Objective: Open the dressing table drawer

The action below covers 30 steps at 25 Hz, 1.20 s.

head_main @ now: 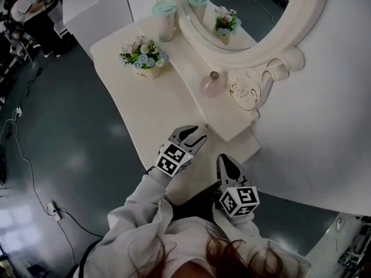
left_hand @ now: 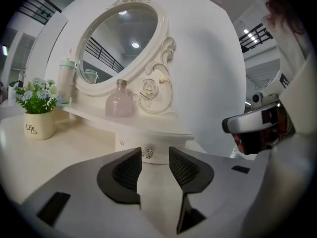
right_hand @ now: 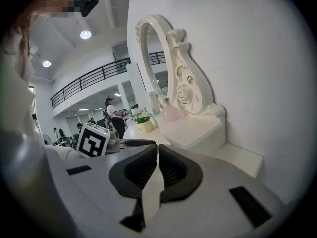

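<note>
The white dressing table [head_main: 145, 106] carries a small raised drawer unit [head_main: 232, 129] under the oval mirror. In the left gripper view the drawer front [left_hand: 161, 144] shows a small metal knob [left_hand: 147, 153]. My left gripper [left_hand: 155, 155] is open, and the knob sits just ahead of its tips, in line with the gap; its pads do not press on it. From the head view the left gripper [head_main: 194, 133] points at the unit's front edge. My right gripper [head_main: 225, 160] hangs beside it, nearer to me. Its jaws [right_hand: 157, 150] are shut with nothing in them, and the drawer unit [right_hand: 200, 133] lies ahead to the right.
On the tabletop stand a flower pot [head_main: 145, 59], a pink glass bottle [head_main: 211, 84] and a mint-lidded jar [head_main: 165, 19]. The oval mirror [head_main: 249, 10] and a white wall rise behind the unit. A person stands far off at the upper left, and cables run across the dark floor [head_main: 52, 210].
</note>
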Motion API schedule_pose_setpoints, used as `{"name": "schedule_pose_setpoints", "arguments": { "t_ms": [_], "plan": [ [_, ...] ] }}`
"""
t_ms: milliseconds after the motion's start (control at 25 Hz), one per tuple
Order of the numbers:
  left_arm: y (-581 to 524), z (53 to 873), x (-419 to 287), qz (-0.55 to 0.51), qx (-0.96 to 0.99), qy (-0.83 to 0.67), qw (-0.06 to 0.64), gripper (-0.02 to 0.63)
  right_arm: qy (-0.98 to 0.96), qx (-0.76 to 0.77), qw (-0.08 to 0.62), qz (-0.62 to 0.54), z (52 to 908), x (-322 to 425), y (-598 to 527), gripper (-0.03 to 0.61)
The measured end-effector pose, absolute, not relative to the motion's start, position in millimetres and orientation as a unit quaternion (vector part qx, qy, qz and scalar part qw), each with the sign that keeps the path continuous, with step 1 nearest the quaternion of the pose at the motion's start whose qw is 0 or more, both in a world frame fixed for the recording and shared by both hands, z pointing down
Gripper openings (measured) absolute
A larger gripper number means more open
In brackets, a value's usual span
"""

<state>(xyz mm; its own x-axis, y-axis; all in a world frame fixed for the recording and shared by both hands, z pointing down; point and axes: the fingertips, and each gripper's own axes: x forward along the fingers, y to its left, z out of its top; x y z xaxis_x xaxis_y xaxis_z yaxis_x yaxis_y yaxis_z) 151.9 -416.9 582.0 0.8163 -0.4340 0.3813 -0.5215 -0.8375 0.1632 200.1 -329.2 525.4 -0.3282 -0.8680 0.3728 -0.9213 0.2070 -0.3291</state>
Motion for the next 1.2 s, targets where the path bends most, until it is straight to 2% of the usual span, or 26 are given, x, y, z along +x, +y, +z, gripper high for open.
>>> {"name": "schedule_pose_setpoints", "arguments": {
  "t_ms": [160,560,640,760,1200],
  "plan": [
    [-427.0,598.3,165.7,0.211,0.941,-0.238,0.114,0.197,-0.774,0.579,0.055,0.251,526.9,207.4,-333.6,0.040],
    [-445.6,617.4,179.9,0.246,0.933,-0.246,0.093,0.204,-0.768,0.582,0.056,0.262,536.7,219.1,-339.1,0.040],
    [-444.6,619.1,181.0,0.252,0.933,-0.242,0.085,0.184,-0.767,0.583,0.055,0.262,537.2,220.2,-339.4,0.040],
    [-447.6,621.3,181.1,0.261,0.930,-0.250,0.073,0.109,-0.765,0.587,0.049,0.262,536.9,223.5,-342.9,0.040],
    [-439.5,621.5,168.6,0.267,0.932,-0.231,0.087,0.104,-0.770,0.581,0.043,0.260,537.6,213.6,-355.2,0.040]
  ]
}}
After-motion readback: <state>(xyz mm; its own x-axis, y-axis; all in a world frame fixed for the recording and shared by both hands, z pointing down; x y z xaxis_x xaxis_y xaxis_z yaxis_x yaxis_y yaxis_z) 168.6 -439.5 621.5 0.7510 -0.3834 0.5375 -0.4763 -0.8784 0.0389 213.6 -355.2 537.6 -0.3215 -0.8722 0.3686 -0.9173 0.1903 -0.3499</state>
